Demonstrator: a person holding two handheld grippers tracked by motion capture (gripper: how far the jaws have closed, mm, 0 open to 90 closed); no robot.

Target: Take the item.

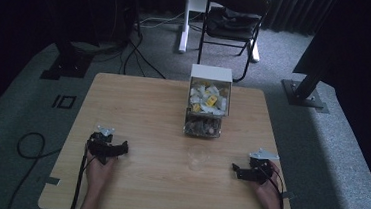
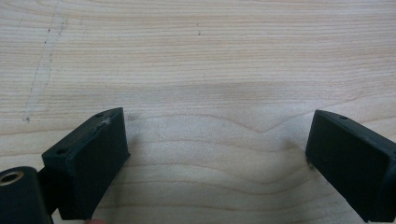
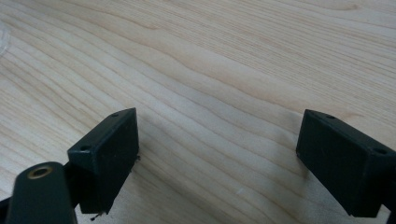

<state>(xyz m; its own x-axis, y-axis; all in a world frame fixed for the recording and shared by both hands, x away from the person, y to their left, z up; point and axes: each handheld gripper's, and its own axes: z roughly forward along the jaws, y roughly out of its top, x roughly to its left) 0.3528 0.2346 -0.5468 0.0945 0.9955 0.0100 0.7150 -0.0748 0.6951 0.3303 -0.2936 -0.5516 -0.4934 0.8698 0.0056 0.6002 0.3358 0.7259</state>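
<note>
My left gripper [image 1: 122,148] rests on the wooden table [image 1: 138,111] at the front left, held by a hand. Its black jaws stand wide apart over bare wood [image 2: 215,140] with nothing between them. At the front right, my right gripper [image 1: 237,170] lies on the table in the other hand. Its jaws are also spread wide, with bare wood [image 3: 217,140] between them. A clear plastic cup [image 1: 198,158] stands between the two grippers, nearer the right one. Behind it, a clear box [image 1: 209,100] holds several small white and yellow packets.
A lower clear tray [image 1: 202,126] with darker contents sits in front of the box. A black folding chair [image 1: 232,23] and a white stand leg [image 1: 184,19] are on the carpet beyond the table. Cables [image 1: 30,145] trail off the table's left side.
</note>
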